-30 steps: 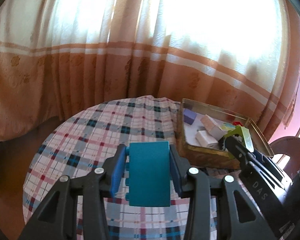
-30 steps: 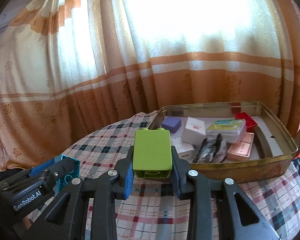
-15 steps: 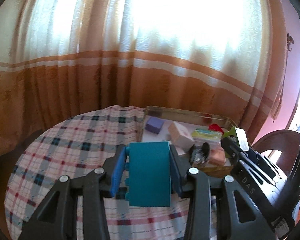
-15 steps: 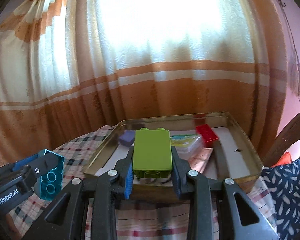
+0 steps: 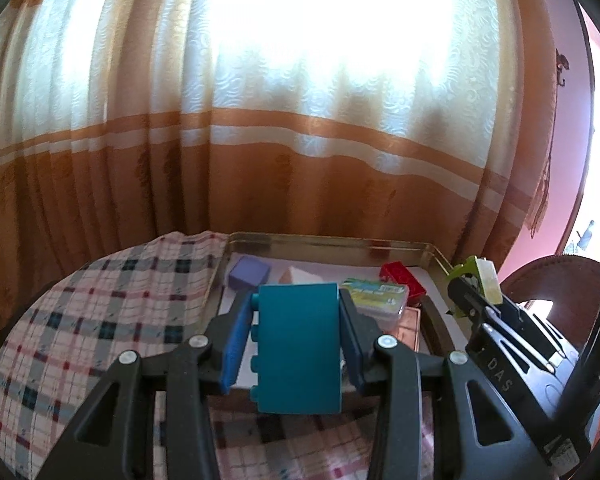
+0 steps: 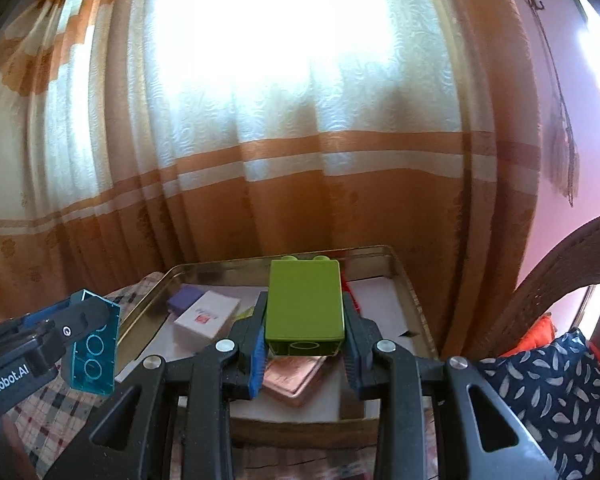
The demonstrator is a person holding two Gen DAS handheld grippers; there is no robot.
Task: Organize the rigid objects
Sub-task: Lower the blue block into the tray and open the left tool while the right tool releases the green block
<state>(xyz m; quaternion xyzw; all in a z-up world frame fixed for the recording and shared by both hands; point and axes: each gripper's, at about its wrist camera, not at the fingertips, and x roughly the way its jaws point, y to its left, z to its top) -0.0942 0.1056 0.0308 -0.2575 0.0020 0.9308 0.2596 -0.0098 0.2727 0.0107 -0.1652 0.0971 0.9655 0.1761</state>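
Between the left gripper's pads: the left gripper [image 5: 296, 344] is clamping a teal block [image 5: 298, 346], studs facing the left pad.
Between the right gripper's pads: the right gripper [image 6: 305, 336] is clamping a green block [image 6: 305, 300], studs pointing away from the camera.
Position of both: each block is hanging over the near part of the gold tray [image 6: 410, 292], which is sitting on the plaid tablecloth [image 5: 100, 308].
Tray contents: a purple block [image 5: 249, 274], a white box [image 6: 207, 313], a red brick [image 5: 402, 278], a printed clear case [image 5: 376, 296] and a copper-coloured flat box [image 6: 292, 378] are lying inside, some touching.
Step in hand (judged): both blocks are probably being carried in for placement.
Doing it well: each gripper is best lowering over bare white lining, the right-hand strip looking freest; releasing low is preventing a bounce, and staggering the two drops is keeping the grippers apart.
Risk: a block dropped on the copper-coloured flat box is likely resting tilted.
Writing: "GenRobot.AI" is showing partly on the left gripper's body, "DAS" on the right's; the white box's red mark and the case's print are staying illegible.
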